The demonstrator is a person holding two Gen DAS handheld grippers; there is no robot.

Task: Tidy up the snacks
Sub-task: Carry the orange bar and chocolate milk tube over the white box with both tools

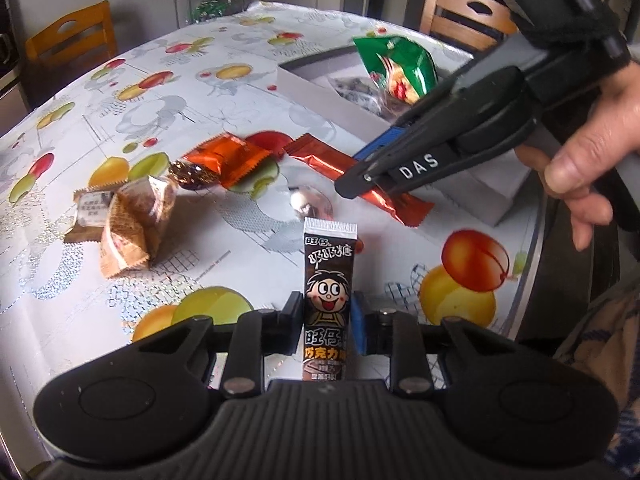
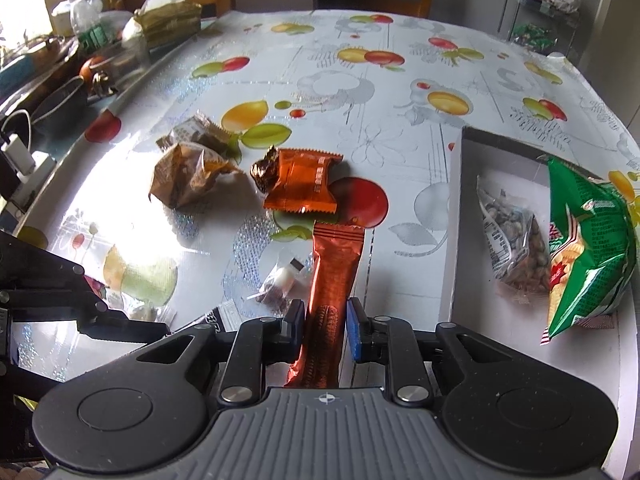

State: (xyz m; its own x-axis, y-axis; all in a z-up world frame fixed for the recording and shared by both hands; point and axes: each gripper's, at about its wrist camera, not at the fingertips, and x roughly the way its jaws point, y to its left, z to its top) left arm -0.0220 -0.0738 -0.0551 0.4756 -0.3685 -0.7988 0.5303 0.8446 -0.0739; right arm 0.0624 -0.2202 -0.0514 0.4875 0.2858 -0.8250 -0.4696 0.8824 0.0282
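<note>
My left gripper (image 1: 327, 320) is shut on a brown candy stick pack with a cartoon face (image 1: 328, 280), held upright above the table. My right gripper (image 2: 326, 320) is shut on a long red-orange snack bar (image 2: 332, 276); it also shows in the left wrist view (image 1: 362, 178) with the bar (image 1: 320, 156) in it. A white box (image 2: 456, 216) at the right holds a clear nut bag (image 2: 516, 236) and a green snack bag (image 2: 588, 240). An orange packet (image 2: 304, 184), a dark foil candy (image 2: 262, 170) and brown wrapped cakes (image 2: 188, 176) lie on the table.
The table wears a fruit-print cloth (image 2: 360, 92). A small clear packet (image 2: 280, 280) lies near the right gripper. Clutter, bottles and a charger (image 2: 18, 152) line the left edge. Wooden chairs (image 1: 72, 36) and a wire rack (image 2: 536, 12) stand beyond the table.
</note>
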